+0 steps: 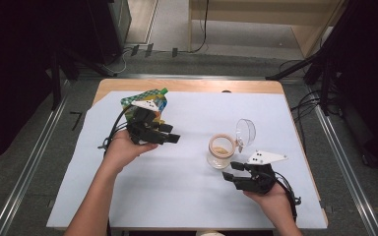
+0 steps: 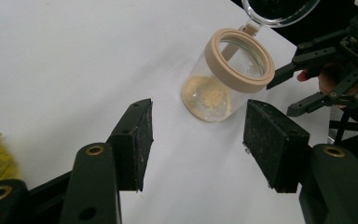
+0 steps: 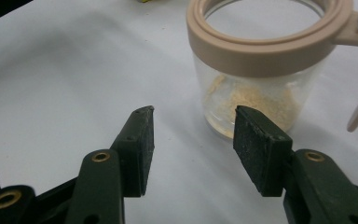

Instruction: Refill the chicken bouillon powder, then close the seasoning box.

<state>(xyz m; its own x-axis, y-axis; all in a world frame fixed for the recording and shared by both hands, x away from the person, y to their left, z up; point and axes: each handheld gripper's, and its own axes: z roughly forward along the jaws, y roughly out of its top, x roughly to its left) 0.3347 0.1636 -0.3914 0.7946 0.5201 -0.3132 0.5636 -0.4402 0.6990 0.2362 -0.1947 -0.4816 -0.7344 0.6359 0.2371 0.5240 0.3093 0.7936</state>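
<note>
clear glass jar, beige ring, hinged lid open (image 1: pixel 221 151) | rigid, smooth, breakable, light | take hold around body under ring | left tool (image 1: pixel 169 137) parted, empty | right tool (image 1: pixel 230 169) parted, empty, near jar

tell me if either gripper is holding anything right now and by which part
Nothing is held. The left gripper and the right gripper both stand open with bare table between their jaws, short of the open jar.
</note>
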